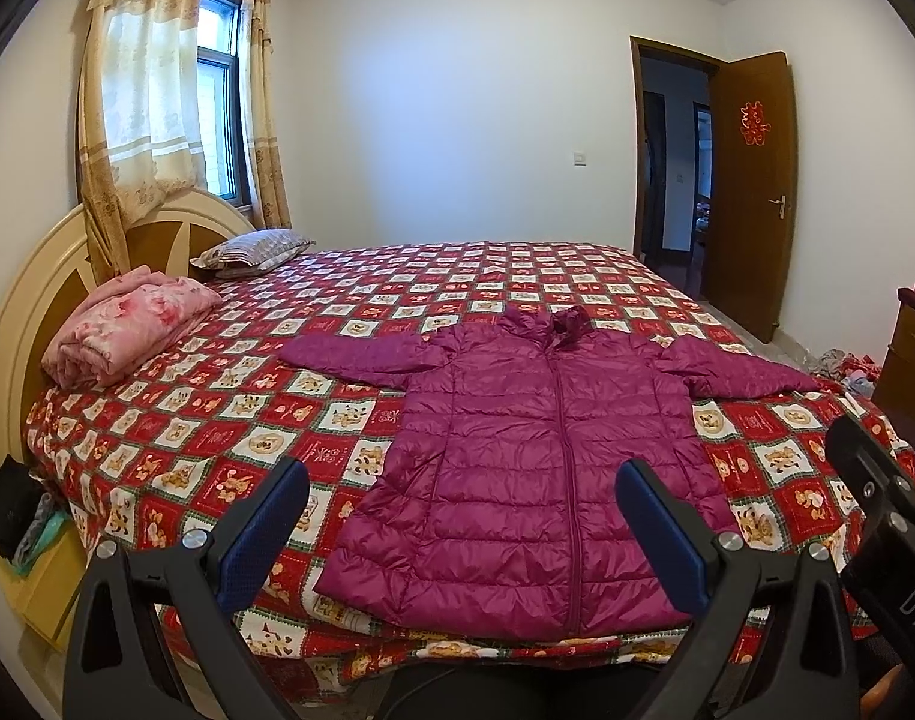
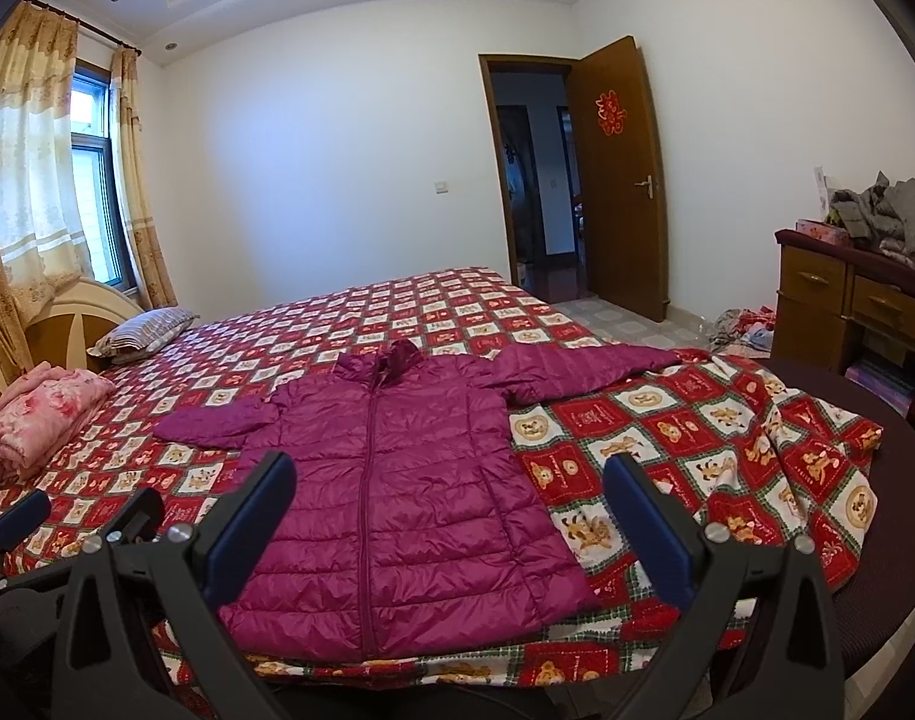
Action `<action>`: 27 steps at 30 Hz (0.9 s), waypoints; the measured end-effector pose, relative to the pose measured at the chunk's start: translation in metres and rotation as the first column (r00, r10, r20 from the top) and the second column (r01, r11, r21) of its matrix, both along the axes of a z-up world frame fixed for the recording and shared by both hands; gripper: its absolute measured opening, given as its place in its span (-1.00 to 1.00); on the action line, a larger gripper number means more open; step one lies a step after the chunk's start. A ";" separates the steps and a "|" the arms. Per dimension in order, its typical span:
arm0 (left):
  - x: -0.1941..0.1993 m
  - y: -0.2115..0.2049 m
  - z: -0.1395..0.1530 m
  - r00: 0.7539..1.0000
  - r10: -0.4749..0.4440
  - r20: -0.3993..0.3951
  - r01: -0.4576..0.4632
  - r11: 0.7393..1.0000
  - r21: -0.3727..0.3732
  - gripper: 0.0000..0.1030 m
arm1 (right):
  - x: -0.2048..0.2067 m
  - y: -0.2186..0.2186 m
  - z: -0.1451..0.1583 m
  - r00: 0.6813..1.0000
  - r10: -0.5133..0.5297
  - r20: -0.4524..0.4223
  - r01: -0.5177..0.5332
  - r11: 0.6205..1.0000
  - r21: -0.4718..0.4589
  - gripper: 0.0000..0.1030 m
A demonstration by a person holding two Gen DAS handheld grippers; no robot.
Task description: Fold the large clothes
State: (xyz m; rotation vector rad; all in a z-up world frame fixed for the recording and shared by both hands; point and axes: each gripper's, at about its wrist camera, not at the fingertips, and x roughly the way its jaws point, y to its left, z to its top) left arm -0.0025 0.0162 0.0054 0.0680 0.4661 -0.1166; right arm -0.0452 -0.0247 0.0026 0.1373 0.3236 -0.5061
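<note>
Magenta quilted jacket (image 1: 535,468) lies flat, zipped, sleeves apparently spread.

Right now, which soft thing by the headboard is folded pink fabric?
The pink blanket, a rolled floral bundle nearer the camera; the pillow behind is striped and flat.

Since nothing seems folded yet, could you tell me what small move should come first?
Probably bring the left gripper to the jacket's left sleeve: the purple jacket lies flat, zipped, sleeves spread, and both grippers hang open and empty above its hem.
</note>
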 end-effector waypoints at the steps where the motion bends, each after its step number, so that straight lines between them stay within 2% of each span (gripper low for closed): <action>1: 0.001 0.002 0.001 1.000 0.001 -0.001 -0.001 1.000 -0.005 0.98 | 0.000 0.000 0.000 1.000 0.000 -0.003 0.000 1.000 0.000 1.00; 27: 0.004 0.007 0.001 1.000 0.008 -0.011 -0.008 1.000 -0.012 0.98 | 0.007 -0.001 -0.003 0.999 0.005 -0.039 -0.003 1.000 0.029 1.00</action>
